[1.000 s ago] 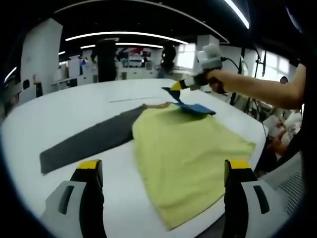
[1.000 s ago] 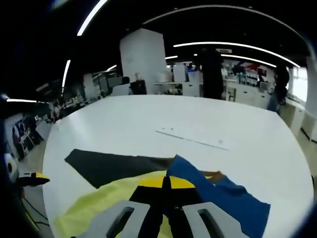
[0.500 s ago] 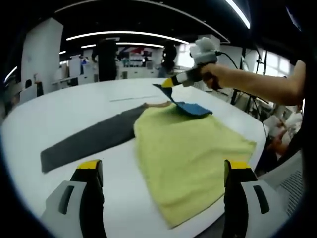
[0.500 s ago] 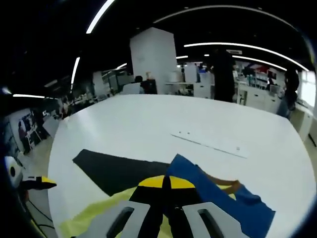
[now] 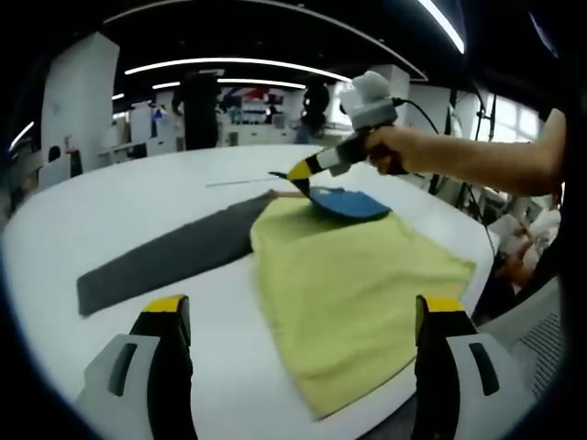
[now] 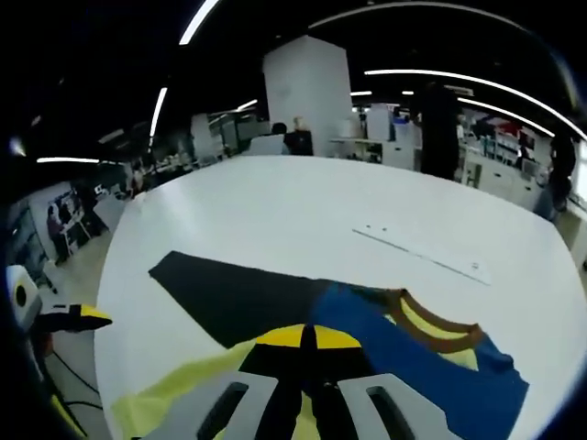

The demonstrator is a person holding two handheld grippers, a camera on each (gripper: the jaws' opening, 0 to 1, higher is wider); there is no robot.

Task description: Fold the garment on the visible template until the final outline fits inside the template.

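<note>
A yellow garment with a blue sleeve lies on the white table, partly over a dark grey template. My left gripper hovers open above the garment's near edge and holds nothing. My right gripper, in a person's hand, is shut on the blue sleeve's edge and lifts it over the garment's far side. In the right gripper view, the right gripper pinches the blue sleeve beside the brown collar. The dark template stretches ahead to the left.
The table's near edge runs just below the garment, and its corner hangs close to that edge. A thin pale strip lies on the table beyond the garment. Office furniture and a white pillar stand far behind. The left gripper shows at the left border.
My right gripper has carried the blue sleeve leftward and a little lower, across the garment's far side toward the template. The left gripper has stayed open in place.
</note>
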